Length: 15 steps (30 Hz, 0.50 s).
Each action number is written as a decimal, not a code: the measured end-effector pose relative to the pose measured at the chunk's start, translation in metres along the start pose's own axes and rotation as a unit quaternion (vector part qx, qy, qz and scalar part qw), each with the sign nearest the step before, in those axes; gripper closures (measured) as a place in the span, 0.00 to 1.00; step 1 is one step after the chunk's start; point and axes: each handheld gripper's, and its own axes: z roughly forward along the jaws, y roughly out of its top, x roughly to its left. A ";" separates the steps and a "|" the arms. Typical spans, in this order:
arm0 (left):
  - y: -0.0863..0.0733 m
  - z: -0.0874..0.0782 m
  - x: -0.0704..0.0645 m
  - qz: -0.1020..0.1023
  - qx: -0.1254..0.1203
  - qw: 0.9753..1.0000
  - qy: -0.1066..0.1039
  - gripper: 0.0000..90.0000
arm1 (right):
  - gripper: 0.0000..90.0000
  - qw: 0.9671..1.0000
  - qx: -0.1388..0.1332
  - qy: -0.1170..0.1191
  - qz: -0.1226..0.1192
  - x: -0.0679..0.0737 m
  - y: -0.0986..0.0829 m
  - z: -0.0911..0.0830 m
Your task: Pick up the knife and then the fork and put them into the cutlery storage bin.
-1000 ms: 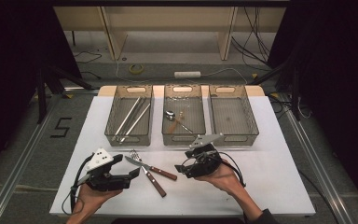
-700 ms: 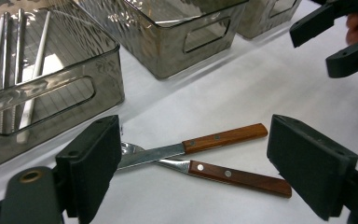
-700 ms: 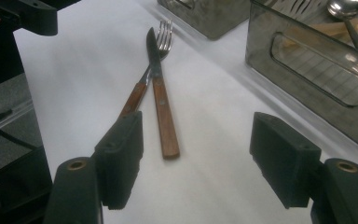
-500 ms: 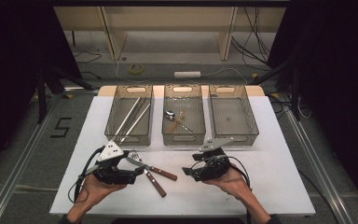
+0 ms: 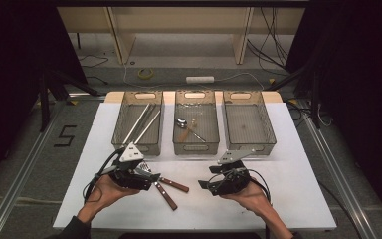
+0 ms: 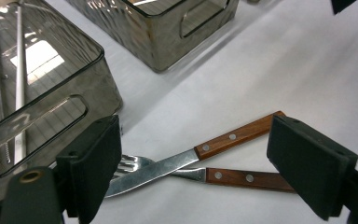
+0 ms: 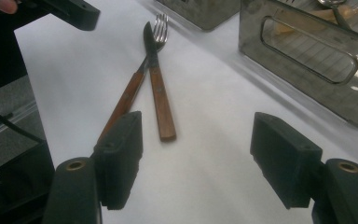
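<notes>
Your left gripper [image 6: 193, 163] has its jaws spread wide, straddling the crossed knife [image 6: 186, 156] and fork [image 6: 223, 176] at lower centre of its view, touching neither. Your right gripper [image 7: 196, 158] also gapes wide, empty, cutlery lying in the upper left of its view on the white table [image 5: 288, 164].

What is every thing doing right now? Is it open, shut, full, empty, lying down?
Left gripper: open, fingers either side of the crossed cutlery, holding nothing.
Right gripper: open, holding nothing.
Knife: lying flat on the table, crossing over the fork.
Fork: lying flat, under the knife.
Left bin: holds long metal pieces.
Middle bin: holds a spoon.
Right bin: looks empty.
</notes>
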 end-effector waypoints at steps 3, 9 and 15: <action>0.006 0.008 -0.002 0.028 0.016 0.999 -0.006 0.20 | 0.39 1.000 0.000 0.000 0.001 0.000 -0.001 -0.002; 0.017 0.023 -0.006 0.095 0.055 0.994 -0.027 0.25 | 0.39 1.000 0.001 -0.003 0.004 -0.002 -0.005 -0.004; 0.022 0.036 -0.007 0.118 0.093 0.987 -0.052 0.29 | 0.39 1.000 0.004 -0.005 0.004 -0.003 -0.007 -0.006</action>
